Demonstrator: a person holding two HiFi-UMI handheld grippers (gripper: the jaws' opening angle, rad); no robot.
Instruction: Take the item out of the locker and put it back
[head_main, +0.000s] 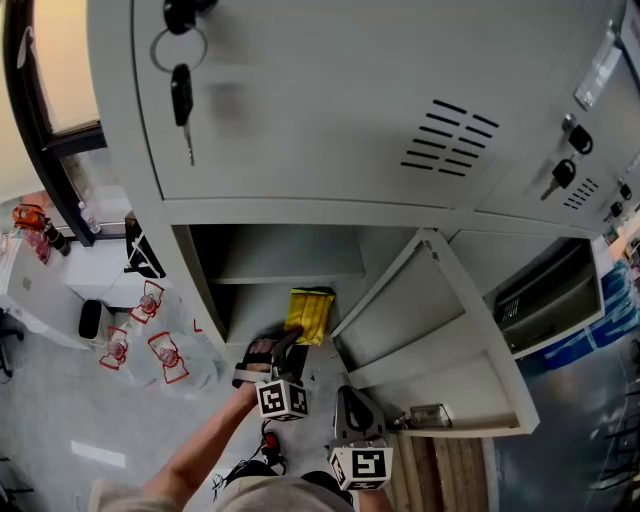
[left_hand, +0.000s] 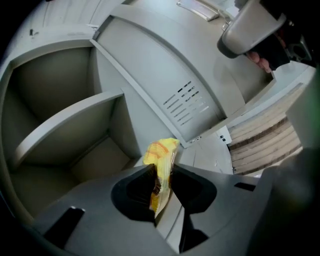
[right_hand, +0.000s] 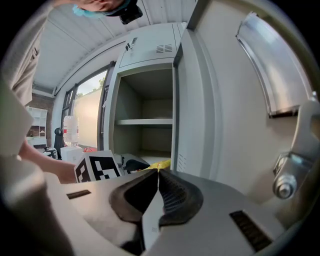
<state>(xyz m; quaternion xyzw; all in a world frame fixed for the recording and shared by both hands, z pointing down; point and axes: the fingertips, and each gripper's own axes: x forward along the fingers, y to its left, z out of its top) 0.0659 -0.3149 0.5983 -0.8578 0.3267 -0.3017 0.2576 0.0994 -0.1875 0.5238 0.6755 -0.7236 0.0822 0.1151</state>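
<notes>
Two hand-held grippers work at the foot of a grey metal locker bank (head_main: 300, 120), whose lower compartment stands with its grey door (head_main: 440, 330) swung wide to the right; the left gripper (head_main: 290, 345) reaches to the compartment's front edge, its jaws set narrowly apart and closed on a crinkled yellow plastic packet (head_main: 310, 315). In the left gripper view that gripper (left_hand: 161, 172) has the yellow plastic packet (left_hand: 161, 150) standing edge-on between its black ribbed pads, both pads against it by the look of it, the upper half of the packet rising clear of the tips; behind it lie the bare grey floor of the compartment and a grey shelf (left_hand: 70, 125) across its upper part. The head view places the packet at the threshold of the compartment, on or just over its floor; which of the two cannot be told. The right gripper (head_main: 348, 395) hangs just beside the left, lower and nearer the open door, well short of the packet; in its own view the right gripper (right_hand: 158, 172) has its jaws pressed together with nothing between them, a sliver of the packet (right_hand: 159, 164) showing past the tips. A black-headed key (head_main: 182, 95) hangs on a ring from the lock of the closed door above; clear plastic bags with red print (head_main: 150, 345) lie on the pale floor to the left.
</notes>
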